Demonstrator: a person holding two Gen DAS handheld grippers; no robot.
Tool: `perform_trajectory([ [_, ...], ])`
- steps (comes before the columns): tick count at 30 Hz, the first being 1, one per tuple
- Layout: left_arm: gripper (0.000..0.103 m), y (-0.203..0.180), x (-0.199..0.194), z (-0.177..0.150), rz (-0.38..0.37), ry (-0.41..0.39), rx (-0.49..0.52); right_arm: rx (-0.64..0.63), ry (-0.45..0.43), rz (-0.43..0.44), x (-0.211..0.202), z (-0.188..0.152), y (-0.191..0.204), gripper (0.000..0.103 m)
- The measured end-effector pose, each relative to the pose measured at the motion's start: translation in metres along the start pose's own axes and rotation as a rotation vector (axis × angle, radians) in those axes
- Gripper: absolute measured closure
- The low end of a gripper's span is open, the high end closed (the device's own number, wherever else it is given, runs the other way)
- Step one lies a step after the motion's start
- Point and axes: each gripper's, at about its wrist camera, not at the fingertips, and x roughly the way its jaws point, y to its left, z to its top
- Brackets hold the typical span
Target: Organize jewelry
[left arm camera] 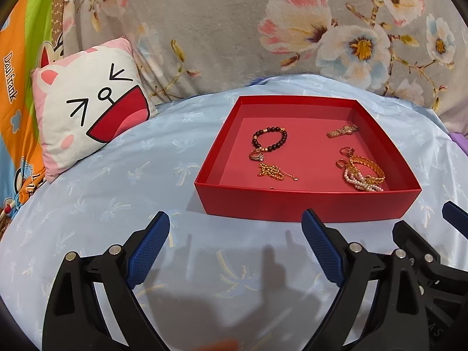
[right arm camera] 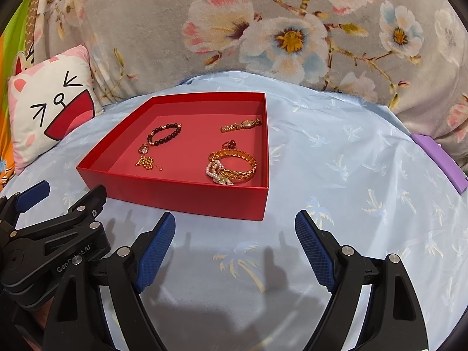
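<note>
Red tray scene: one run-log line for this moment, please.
left gripper open, empty | right gripper open, empty | red tray holds all jewelry | nothing grasped yet

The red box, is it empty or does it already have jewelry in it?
Not empty. The red box holds a dark bead bracelet, a gold watch and a gold bangle.

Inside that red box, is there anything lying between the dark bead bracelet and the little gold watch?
No. Between the dark bead bracelet and the gold watch only the bare floor of the red box shows, in both wrist views.
</note>
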Motion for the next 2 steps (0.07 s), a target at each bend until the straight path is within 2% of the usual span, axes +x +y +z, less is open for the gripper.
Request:
perform_trajectory([
  [2, 0.014, -0.0005, 0.0005, 0.0001, 0.004, 0.002, 0.002, -0.001, 0.002, -0.001, 0.0004, 0.0, -0.0003, 0.02],
])
